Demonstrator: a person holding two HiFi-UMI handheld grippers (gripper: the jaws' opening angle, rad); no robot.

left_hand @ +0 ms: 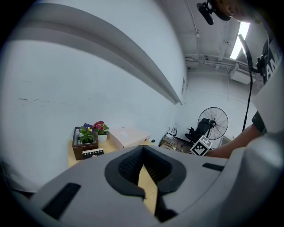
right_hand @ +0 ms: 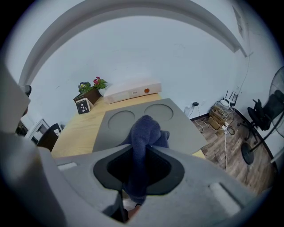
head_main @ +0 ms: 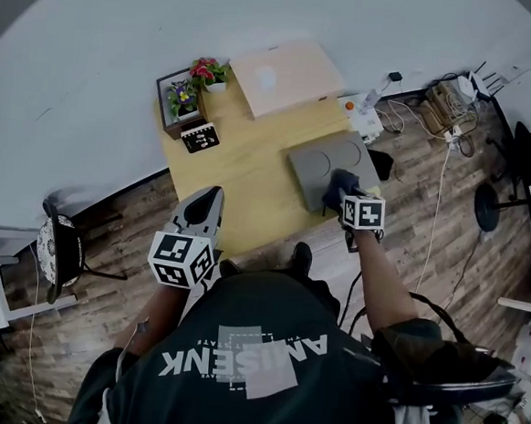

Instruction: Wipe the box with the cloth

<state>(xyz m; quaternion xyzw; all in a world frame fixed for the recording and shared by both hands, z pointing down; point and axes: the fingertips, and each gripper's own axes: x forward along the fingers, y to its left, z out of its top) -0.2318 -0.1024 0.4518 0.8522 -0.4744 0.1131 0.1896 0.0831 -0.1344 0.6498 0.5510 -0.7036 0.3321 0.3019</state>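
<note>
Right gripper (right_hand: 142, 150): jaws clamped on the dark blue cloth (right_hand: 146, 128), which bunches up between them and bulges out past the tips. In the head view this gripper (head_main: 339, 192) sits right of centre, and the cloth (head_main: 342, 180) appears to rest on the lower edge of the grey box (head_main: 317, 163). The grey box (right_hand: 182, 131) is flat, has two round recesses in its top and fills the middle of the right gripper view. It lies on the right part of the wooden table (head_main: 236, 181). Left gripper (left_hand: 142, 148): jaws pressed together at the tips, nothing between them, only a wedge of table top visible below. In the head view I hold it (head_main: 216, 193) lower left of centre, over the table's lower edge, well apart from the grey box. At the table's upper end stand a planter of flowers (head_main: 187, 98), a small black stand (head_main: 201, 137) just below it, and a pale flat carton (head_main: 287, 76) to the right. A floor fan (left_hand: 213, 124) shows at centre right in the left gripper view.
</note>
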